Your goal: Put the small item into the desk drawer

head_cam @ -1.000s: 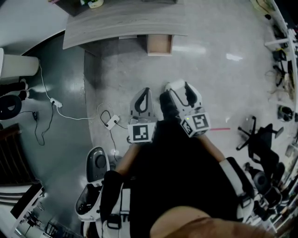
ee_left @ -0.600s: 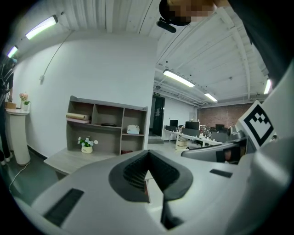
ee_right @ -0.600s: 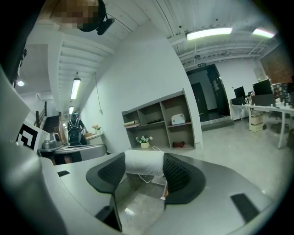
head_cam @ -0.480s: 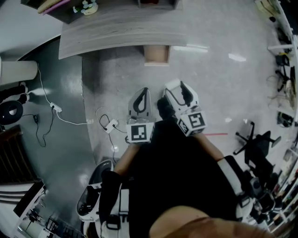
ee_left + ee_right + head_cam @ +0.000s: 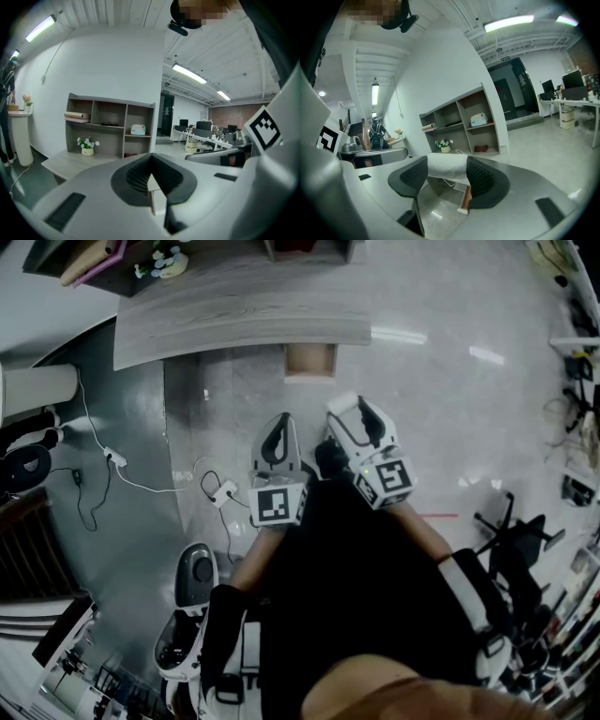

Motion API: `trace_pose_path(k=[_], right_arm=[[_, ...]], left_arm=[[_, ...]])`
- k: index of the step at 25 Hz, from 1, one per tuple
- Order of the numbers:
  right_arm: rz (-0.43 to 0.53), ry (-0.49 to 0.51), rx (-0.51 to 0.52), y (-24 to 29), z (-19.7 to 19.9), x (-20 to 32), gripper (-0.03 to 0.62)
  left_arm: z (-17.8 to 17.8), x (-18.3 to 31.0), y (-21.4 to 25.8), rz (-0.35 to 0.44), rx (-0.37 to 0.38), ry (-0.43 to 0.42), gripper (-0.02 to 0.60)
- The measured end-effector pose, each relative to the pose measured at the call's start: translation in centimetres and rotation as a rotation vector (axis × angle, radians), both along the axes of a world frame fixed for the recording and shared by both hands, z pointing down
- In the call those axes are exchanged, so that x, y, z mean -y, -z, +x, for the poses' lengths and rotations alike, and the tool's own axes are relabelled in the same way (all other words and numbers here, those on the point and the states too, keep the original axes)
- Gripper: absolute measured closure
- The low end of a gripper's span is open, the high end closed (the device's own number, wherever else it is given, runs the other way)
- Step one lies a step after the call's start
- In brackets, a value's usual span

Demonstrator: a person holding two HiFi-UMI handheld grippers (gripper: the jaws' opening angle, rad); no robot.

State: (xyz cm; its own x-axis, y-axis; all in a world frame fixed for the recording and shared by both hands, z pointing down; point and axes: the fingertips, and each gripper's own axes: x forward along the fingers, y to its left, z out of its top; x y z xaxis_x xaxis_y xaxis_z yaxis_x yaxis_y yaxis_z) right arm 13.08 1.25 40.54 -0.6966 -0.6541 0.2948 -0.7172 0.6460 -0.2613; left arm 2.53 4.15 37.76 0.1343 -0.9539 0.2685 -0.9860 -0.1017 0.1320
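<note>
In the head view, the grey wooden desk (image 5: 234, 315) lies across the top, with its small drawer (image 5: 309, 360) pulled open below the front edge. Both grippers are held over the floor short of the drawer. My right gripper (image 5: 361, 425) is shut on a small white roll (image 5: 445, 166), which is held crosswise between the dark pads (image 5: 480, 178). The drawer's wooden side (image 5: 466, 197) shows beyond the right gripper (image 5: 446, 176). My left gripper (image 5: 279, 442) is shut with nothing in it, its jaws meeting at the tip (image 5: 151, 174).
A shelf unit (image 5: 110, 126) and a flower pot (image 5: 87, 149) stand on the desk's far side. A power strip with cables (image 5: 225, 487) lies on the floor at the left. A white machine (image 5: 192, 573) stands behind, an office chair (image 5: 511, 540) at the right.
The desk and open drawer have come closer in the head view. Both grippers have moved forward toward the drawer, with the white roll still held in the right one.
</note>
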Motion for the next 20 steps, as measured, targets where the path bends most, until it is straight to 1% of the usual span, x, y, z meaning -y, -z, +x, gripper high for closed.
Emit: trace_pose_path(k=[7, 12, 20], right_arm=[[-0.013, 0.006, 0.006, -0.3, 0.1, 2.3, 0.335], [-0.012, 0.009, -0.019, -1.5, -0.4, 3.3, 0.335], [-0.114, -0.024, -0.071, -5.4, -1.5, 4.8, 0.335]], left_arm=[[0.1, 1.3, 0.4, -0.005, 0.019, 0.026, 0.584], [-0.2, 2.4, -0.3, -0.011, 0.002, 0.035, 0.584], [-1.3, 4.9, -1.6, -0.019, -0.008, 0.014, 0.584]])
